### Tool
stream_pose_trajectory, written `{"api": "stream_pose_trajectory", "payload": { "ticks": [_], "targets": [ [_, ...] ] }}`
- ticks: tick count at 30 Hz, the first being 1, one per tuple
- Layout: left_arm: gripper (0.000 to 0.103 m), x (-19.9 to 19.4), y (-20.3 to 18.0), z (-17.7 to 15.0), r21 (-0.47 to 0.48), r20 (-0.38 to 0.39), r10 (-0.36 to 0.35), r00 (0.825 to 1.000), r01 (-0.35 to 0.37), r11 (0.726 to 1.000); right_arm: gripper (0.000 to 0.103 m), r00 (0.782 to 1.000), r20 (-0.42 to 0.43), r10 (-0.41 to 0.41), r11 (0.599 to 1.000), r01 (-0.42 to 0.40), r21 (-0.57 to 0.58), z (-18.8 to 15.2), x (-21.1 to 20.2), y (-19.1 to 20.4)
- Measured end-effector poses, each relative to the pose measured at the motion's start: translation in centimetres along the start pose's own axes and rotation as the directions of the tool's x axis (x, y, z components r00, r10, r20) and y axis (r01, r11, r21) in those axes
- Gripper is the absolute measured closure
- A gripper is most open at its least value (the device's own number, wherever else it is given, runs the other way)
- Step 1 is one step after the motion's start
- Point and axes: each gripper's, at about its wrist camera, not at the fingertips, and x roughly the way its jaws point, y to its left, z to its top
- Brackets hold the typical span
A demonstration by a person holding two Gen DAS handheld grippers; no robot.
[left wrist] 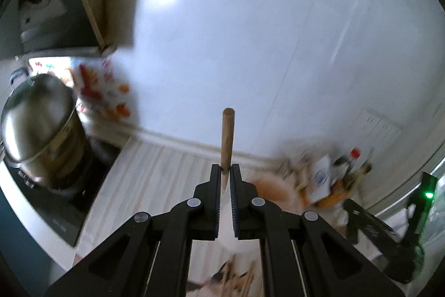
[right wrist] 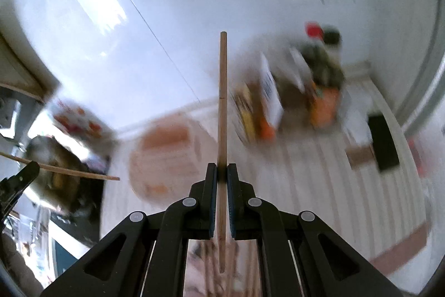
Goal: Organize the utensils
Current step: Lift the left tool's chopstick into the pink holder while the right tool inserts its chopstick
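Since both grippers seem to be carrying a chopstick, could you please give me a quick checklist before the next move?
1. Left gripper closed on its chopstick: ok.
2. Right gripper closed on its chopstick: ok.
3. Left grip well along the stick: not ok, pinched close to its tapered end.
4. Right grip well along the stick: ok, stick extends both ways.
5. Drop-off container identified: cannot tell, the counter is blurred.
6. Steel pot out of the way: ok, far left.
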Motion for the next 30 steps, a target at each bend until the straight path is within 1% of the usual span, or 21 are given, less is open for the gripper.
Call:
{"api": "stream_pose_trajectory", "payload": {
  "ticks": [1, 3, 7, 10, 13, 16, 19, 22, 24, 28, 30],
  "targets": [
    [0.099, 0.2, -0.5, 1.1, -0.001, 0.010, -0.010, 1.000, 0.010, 1.000, 0.096, 1.000, 0.029, 0.010, 1.000, -0.009, -0.010, 1.4, -0.2, 0.9],
    [0.099, 1.0, -1.2, 2.5, -0.008, 0.005, -0.036, 0.999, 0.036, 0.999, 0.096, 0.997, 0.074, 0.023, 0.999, -0.021, -0.029, 3.9, 0.0, 2.5],
    [0.099, 3.7, -2.6, 4.1, -0.005, -0.019, -0.064, 0.998, 0.064, 0.998, 0.096, 0.992, 0.122, 0.035, 0.999, -0.030, -0.043, 7.8, 1.5, 4.7],
    [0.099, 5.7, -3.3, 3.9, 0.002, -0.057, -0.072, 0.996, 0.072, 0.997, 0.096, 0.990, 0.141, 0.031, 0.999, -0.025, -0.046, 10.0, 3.4, 5.7],
    [0.099, 7.2, -3.4, 3.4, -0.001, -0.113, -0.092, 0.989, 0.093, 0.996, 0.096, 0.987, 0.156, 0.020, 0.999, -0.013, -0.046, 11.1, 5.5, 6.2],
    [0.099, 7.6, -3.8, 2.8, -0.001, -0.146, -0.111, 0.983, 0.112, 0.994, 0.096, 0.988, 0.154, 0.017, 0.999, -0.011, -0.041, 11.8, 7.3, 6.1],
    [0.099, 7.5, -4.3, 2.6, 0.006, -0.160, -0.117, 0.980, 0.120, 0.993, 0.096, 0.990, 0.141, 0.017, 0.999, -0.012, -0.029, 11.9, 8.8, 5.8],
    [0.099, 7.4, -5.1, 2.2, 0.038, -0.164, -0.104, 0.981, 0.112, 0.993, 0.096, 0.991, 0.133, 0.024, 1.000, -0.022, -0.018, 11.4, 9.6, 4.9],
    [0.099, 8.0, -5.3, 1.7, 0.056, -0.178, -0.085, 0.980, 0.096, 0.994, 0.096, 0.991, 0.131, 0.034, 0.999, -0.032, -0.015, 11.1, 9.8, 4.7],
    [0.099, 10.4, -4.6, 0.4, 0.060, -0.238, -0.060, 0.969, 0.076, 0.995, 0.096, 0.991, 0.122, 0.051, 0.999, -0.048, -0.024, 10.5, 10.0, 4.3],
    [0.099, 11.5, -4.3, -0.1, 0.066, -0.252, -0.043, 0.967, 0.061, 0.996, 0.096, 0.991, 0.117, 0.062, 0.998, -0.058, -0.035, 10.0, 10.0, 4.2]
  ]
}}
